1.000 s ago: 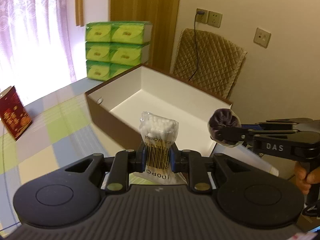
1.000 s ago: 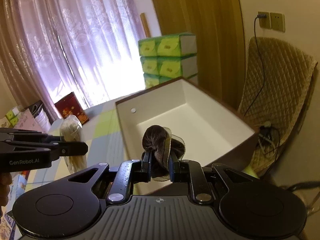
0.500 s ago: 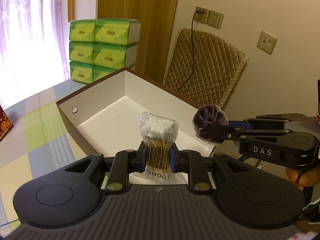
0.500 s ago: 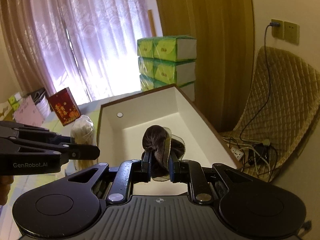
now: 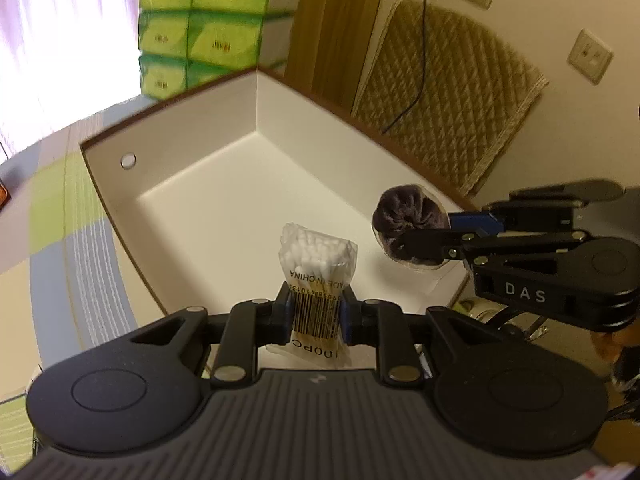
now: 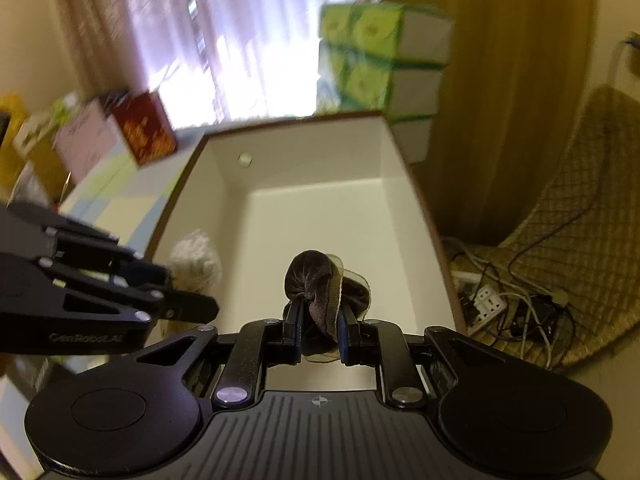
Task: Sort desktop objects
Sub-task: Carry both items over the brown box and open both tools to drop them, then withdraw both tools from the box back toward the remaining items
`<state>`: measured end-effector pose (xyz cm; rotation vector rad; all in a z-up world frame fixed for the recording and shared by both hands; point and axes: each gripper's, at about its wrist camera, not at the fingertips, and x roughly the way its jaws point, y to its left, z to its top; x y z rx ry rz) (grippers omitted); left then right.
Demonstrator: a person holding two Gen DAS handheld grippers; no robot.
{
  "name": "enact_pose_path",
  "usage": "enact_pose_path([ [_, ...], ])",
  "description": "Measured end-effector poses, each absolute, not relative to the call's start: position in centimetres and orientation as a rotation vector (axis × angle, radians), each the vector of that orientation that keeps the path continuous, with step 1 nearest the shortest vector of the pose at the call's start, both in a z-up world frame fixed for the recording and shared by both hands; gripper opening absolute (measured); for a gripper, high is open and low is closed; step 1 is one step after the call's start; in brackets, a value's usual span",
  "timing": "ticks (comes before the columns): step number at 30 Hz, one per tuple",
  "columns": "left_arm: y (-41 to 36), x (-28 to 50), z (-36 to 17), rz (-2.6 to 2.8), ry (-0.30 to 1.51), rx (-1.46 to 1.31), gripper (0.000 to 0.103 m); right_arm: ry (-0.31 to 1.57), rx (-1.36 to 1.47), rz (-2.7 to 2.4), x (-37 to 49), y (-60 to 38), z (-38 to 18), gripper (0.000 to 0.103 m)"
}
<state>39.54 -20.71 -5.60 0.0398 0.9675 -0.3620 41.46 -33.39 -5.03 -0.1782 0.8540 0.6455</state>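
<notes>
Both grippers moved in over the open box [image 5: 256,96] vs 1 s ago. L gripper [image 5: 316,312] pinches cotton swab bag [image 5: 316,256]; R gripper [image 6: 319,330] pinches dark fabric bundle [image 6: 312,280]. Both items hang above box floor, bundle right of bag.

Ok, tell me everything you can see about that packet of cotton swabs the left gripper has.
The packet of cotton swabs is a small clear plastic bag packed with white-tipped swabs, with a black barcode and printed lettering on its lower part. It stands roughly upright, tips upward, pinched at the barcode between the pads of the left gripper, which is shut on it. It hangs above the white inside of the open box, touching nothing else. The right wrist view shows only its white top.
</notes>
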Motion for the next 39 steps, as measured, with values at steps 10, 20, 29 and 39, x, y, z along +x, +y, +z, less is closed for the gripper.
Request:
enact_pose_path([
  [10,-23.1,43.0,-8.9,-0.392,1.108,0.101,0.018,1.025,-0.277,0.734,45.4,-32.6,-7.0,0.014],
  [20,-24.5,44.7,-11.3,-0.406,1.198,0.166,0.019,1.095,-0.355,0.756,47.1,-32.0,-8.3,0.013],
  [29,-24.3,44.6,-11.3,-0.413,1.198,0.177,0.051,1.090,-0.389,0.777,47.0,-31.6,-8.3,0.053],
  [39,-23.7,42.6,-9.1,-0.423,1.129,0.204,0.072,0.992,-0.398,0.769,46.1,-32.6,-6.6,0.089],
])
